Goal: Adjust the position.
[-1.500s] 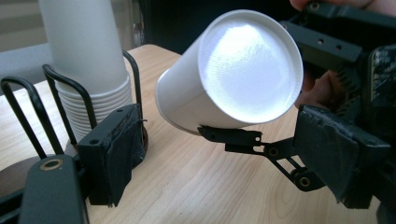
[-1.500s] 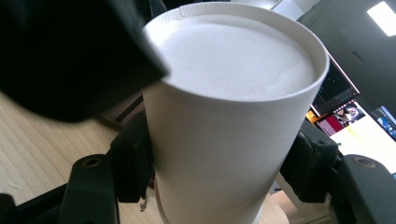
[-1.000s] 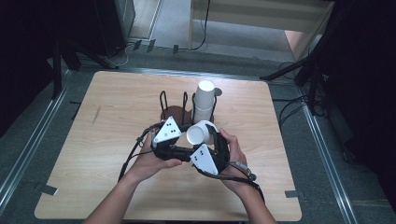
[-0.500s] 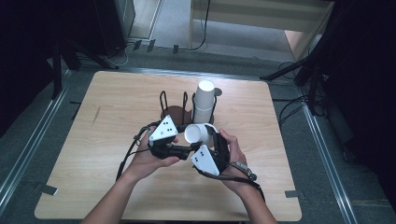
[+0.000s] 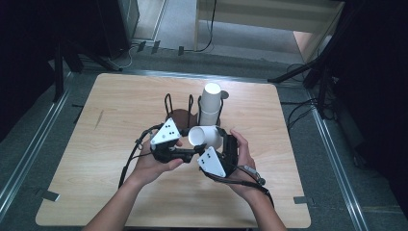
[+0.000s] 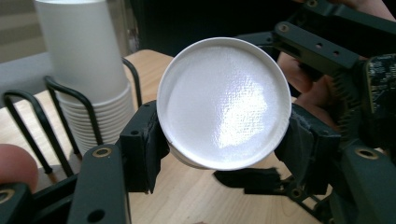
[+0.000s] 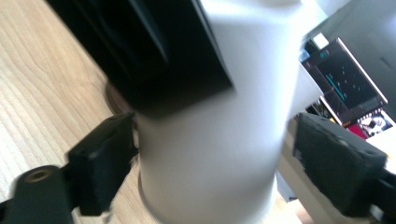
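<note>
We see a single white paper cup (image 5: pixel 206 136) held on its side above the wooden table (image 5: pixel 110 115), between the two hand-held grippers near the table's middle. In the left gripper view its flat closed bottom faces us, and the left gripper (image 6: pixel 223 149) has both black pads pressed against the cup's wall, one on each side: a firm hold, its jaws having just been closing onto it. The right gripper (image 7: pixel 219 172) stands around the same cup from the other side; its jaws have just been opening, and in the right gripper view one pad (image 7: pixel 338 163) stands clear of the cup's wall with a gap showing, while the other pad sits at the wall's edge (whether it touches we cannot tell, the picture being blurred).

Just behind the held cup stands a black wire cup holder (image 5: pixel 179 105) with several loops. One compartment, on the right in the high view, holds a tall stack of white paper cups (image 5: pixel 210 102), nested upside down with closed bottoms up; the rims show as close rings in the left gripper view. The compartment beside it shows a round brown base (image 5: pixel 179 117). What the held cup contains we cannot tell, since only its bottom and wall show.
</note>
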`<action>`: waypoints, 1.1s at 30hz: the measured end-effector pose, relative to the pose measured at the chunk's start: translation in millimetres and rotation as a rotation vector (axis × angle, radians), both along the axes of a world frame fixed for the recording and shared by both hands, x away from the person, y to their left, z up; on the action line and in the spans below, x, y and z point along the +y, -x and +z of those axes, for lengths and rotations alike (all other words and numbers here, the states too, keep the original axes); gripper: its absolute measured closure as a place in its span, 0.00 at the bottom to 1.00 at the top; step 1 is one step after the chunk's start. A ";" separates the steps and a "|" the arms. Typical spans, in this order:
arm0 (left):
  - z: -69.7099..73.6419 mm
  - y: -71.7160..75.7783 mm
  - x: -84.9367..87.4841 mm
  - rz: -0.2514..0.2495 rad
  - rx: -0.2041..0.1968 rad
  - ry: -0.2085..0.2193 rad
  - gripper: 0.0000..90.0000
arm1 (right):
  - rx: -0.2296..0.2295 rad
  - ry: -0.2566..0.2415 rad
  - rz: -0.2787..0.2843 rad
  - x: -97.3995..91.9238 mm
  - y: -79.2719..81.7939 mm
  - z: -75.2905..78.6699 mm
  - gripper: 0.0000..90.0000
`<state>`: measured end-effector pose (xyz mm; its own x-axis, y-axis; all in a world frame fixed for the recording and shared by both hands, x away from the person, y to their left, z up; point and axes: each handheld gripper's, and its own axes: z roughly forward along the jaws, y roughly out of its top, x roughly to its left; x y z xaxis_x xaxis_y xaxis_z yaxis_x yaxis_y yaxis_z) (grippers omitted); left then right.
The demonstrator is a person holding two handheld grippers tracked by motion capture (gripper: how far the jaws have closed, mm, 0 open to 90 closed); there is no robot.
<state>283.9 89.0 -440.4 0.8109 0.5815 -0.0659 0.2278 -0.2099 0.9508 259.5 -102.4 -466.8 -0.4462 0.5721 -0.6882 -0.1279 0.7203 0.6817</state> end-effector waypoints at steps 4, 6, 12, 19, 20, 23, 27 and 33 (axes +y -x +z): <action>-1.4 -1.8 6.8 0.059 -0.038 0.044 0.41 | -0.004 -0.032 -0.004 -6.8 2.6 4.5 0.13; -2.7 -1.9 10.0 0.075 -0.065 0.074 0.41 | -0.009 -0.057 -0.009 -11.7 6.1 9.1 0.12; -6.7 -0.6 14.6 0.101 -0.132 0.113 0.41 | 0.017 -0.161 -0.022 -19.8 12.2 14.0 0.12; -10.3 -0.5 19.7 0.114 -0.155 0.140 0.40 | 0.072 -0.299 -0.035 -24.3 19.9 13.6 0.14; -11.2 -0.2 19.8 0.121 -0.166 0.123 0.40 | 0.084 -0.321 -0.037 -24.9 20.7 13.2 0.15; -13.7 -1.1 21.7 0.146 -0.168 0.109 0.40 | 0.140 -0.396 -0.060 -28.5 21.2 14.1 0.17; -17.0 -0.9 23.1 0.143 -0.155 0.129 0.40 | 0.192 -0.506 -0.074 -33.4 22.2 15.8 0.20; -19.2 -1.0 25.4 0.169 -0.153 0.167 0.40 | 0.268 -0.624 -0.060 -33.8 23.5 16.3 0.21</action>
<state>284.9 114.4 -459.6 0.7112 0.7007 -0.0565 0.0976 -0.0189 0.9950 235.9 -136.2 -450.5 -0.5101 0.8553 -0.0911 0.1311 0.1821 0.9745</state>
